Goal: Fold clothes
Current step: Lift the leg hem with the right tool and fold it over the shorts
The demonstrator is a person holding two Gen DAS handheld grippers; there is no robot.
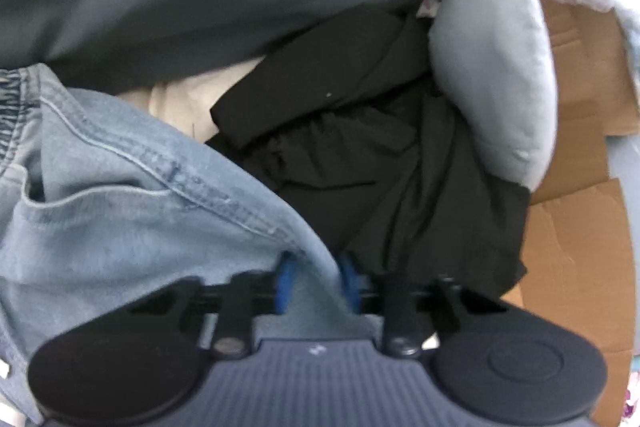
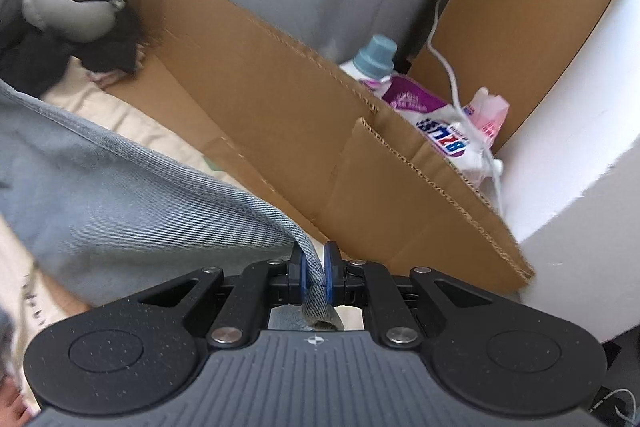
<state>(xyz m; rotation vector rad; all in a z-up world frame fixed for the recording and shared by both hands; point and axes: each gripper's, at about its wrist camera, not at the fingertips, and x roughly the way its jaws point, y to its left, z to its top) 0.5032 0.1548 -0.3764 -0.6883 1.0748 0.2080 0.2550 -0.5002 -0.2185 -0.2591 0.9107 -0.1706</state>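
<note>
Two grippers pinch soft, stitched, faded denim jeans (image 1: 120, 211) beside corrugated cardboard (image 2: 280, 115).

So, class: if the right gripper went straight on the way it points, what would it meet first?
Probably the cardboard flap just ahead of the right gripper, which is shut on the jeans; depth is unclear.

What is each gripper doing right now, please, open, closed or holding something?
Left gripper: closed on the edge of the light blue jeans.
Right gripper: closed on a hem of the jeans.
</note>
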